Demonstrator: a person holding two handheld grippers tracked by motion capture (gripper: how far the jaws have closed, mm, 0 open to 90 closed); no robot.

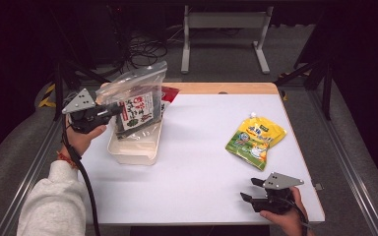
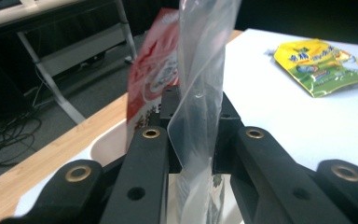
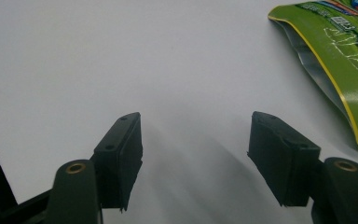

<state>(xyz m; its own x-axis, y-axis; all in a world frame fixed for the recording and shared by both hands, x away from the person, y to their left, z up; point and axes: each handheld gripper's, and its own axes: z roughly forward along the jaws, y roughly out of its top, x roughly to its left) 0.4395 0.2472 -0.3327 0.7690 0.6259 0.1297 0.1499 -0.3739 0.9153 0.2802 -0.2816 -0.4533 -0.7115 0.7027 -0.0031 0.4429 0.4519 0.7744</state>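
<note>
Over tub (image 1: 133, 152), left tongs (image 1: 112, 111) clamp clear bag (image 1: 135, 93); right tongs (image 1: 250, 190) agape.

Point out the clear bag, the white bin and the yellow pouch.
clear bag (image 1: 137, 93), high view, its see-through front
white bin (image 1: 133, 153), high view, its near wall
yellow pouch (image 1: 255, 140), high view, its printed front

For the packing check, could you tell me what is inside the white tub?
The clear bag stands in the white tub, with a red packet behind it. The tub's bottom is covered.

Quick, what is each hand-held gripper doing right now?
Left hand-held gripper: shut on the clear plastic zip bag.
Right hand-held gripper: open, holding nothing.
</note>
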